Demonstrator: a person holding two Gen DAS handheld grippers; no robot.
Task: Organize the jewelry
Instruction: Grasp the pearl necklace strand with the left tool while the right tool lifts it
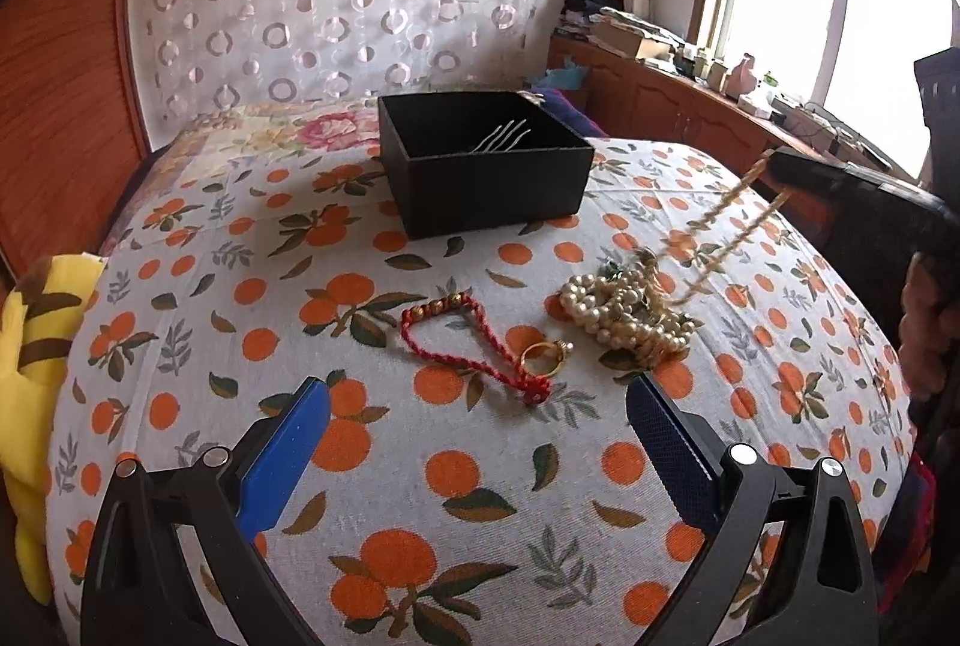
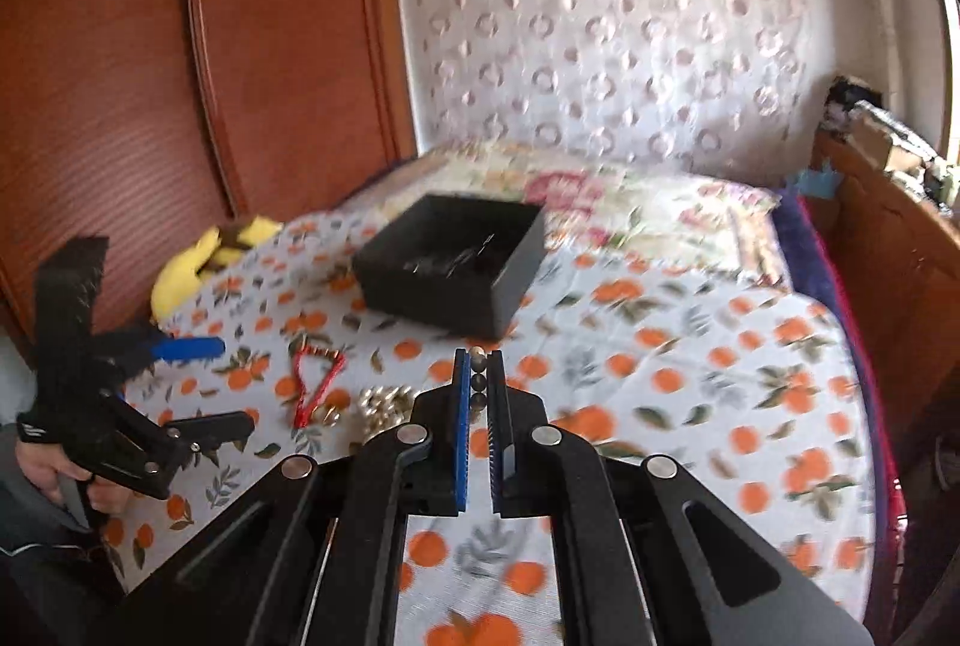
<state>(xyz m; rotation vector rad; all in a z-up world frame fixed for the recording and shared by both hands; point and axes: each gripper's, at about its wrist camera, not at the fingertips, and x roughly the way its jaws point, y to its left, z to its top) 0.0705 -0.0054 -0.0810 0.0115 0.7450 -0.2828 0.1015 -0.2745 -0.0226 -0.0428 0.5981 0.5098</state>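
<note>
A black open box [image 1: 486, 160] with silver hairpins [image 1: 501, 136] inside sits on the orange-print bed cover; it also shows in the right wrist view [image 2: 456, 265]. A red cord bracelet [image 1: 462, 340], a gold ring [image 1: 543, 357] and a heap of pearl beads [image 1: 624, 313] lie in front of it. My right gripper [image 2: 478, 361] is shut on a gold bead necklace [image 1: 729, 220], lifting its strands up from the pearl heap. My left gripper [image 1: 477, 400] is open and empty, low over the cover just short of the bracelet and ring.
A yellow plush toy [image 1: 30, 364] lies at the bed's left edge by the wooden headboard [image 1: 66, 76]. A wooden cabinet [image 1: 672, 100] with clutter stands under the window at the right. A floral pillow [image 2: 630, 193] lies behind the box.
</note>
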